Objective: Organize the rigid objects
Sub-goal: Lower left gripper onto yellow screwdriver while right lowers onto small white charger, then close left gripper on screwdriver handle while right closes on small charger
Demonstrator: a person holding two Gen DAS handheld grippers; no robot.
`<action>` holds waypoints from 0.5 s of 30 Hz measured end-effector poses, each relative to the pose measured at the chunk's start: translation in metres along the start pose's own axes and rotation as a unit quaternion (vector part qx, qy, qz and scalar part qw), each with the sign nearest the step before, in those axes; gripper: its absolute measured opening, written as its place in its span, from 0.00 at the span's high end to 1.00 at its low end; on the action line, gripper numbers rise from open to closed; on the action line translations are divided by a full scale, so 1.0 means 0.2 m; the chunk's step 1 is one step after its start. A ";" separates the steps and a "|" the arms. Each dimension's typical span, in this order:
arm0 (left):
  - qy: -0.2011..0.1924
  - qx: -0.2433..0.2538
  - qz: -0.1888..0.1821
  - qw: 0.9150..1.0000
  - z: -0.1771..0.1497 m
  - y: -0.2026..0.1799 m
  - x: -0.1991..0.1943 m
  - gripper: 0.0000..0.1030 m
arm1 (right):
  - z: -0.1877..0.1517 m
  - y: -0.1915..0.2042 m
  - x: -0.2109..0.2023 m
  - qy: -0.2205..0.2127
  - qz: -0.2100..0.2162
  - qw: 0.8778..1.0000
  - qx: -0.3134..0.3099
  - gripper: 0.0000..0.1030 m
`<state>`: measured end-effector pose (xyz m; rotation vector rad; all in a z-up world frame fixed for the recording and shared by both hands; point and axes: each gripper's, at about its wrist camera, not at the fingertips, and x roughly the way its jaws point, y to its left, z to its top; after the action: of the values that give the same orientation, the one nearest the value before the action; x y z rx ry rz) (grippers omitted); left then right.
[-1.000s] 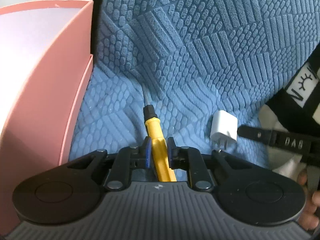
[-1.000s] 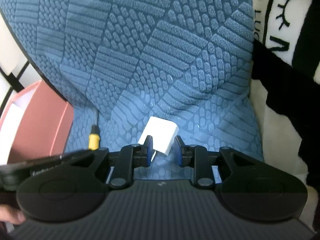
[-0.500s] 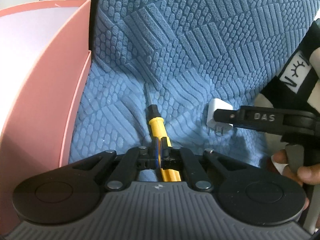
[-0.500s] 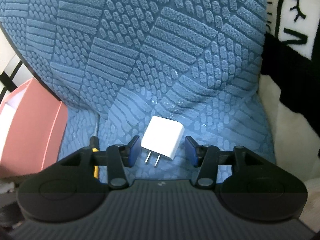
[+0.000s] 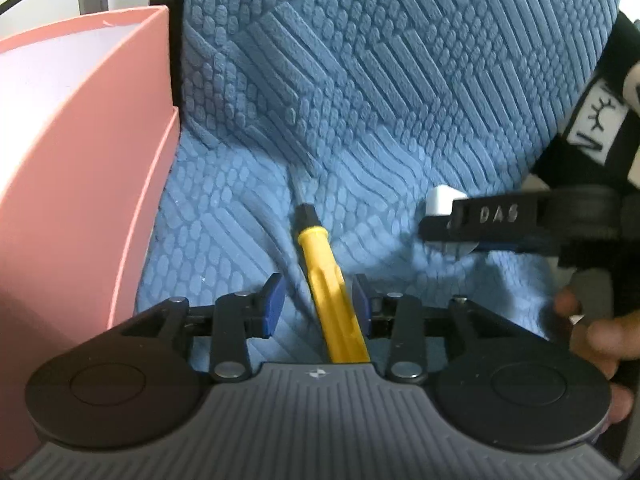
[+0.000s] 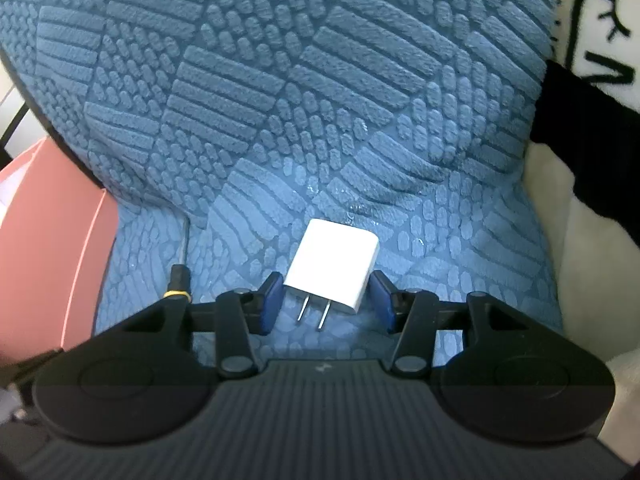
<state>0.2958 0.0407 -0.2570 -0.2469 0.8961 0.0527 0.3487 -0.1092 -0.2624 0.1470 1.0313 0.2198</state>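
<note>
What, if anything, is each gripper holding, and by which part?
Nothing is held. The left gripper is opening around the screwdriver handle; the right gripper stands open around the white charger.

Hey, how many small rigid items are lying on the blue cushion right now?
2: a yellow screwdriver between the opening left gripper's pads, and a white charger plug between the right gripper's pads. Others may be hidden.

screwdriver (image 5: 320, 256) handle end hidden, charger (image 5: 439, 200) half-covered
</note>
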 end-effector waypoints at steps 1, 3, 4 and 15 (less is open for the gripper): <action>0.005 0.001 -0.002 1.000 -0.01 -0.01 0.01 0.59 | 0.00 -0.01 -0.01 0.000 -0.002 1.000 0.004 0.51; 0.000 0.018 0.006 1.000 -0.03 -0.03 0.01 0.60 | 0.00 -0.02 -0.03 0.001 -0.006 1.000 0.014 0.51; -0.001 0.026 0.007 1.000 -0.04 -0.04 0.01 0.66 | -0.01 -0.03 -0.04 0.001 -0.006 1.000 0.017 0.51; -0.003 0.026 -0.011 1.000 -0.06 -0.01 -0.14 0.75 | -0.14 -0.05 -0.26 0.005 -0.009 1.000 0.027 0.53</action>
<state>0.2701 0.0379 -0.2423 -0.2084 0.8873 0.0105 0.3005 -0.1314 -0.2352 0.1849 1.0494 0.1774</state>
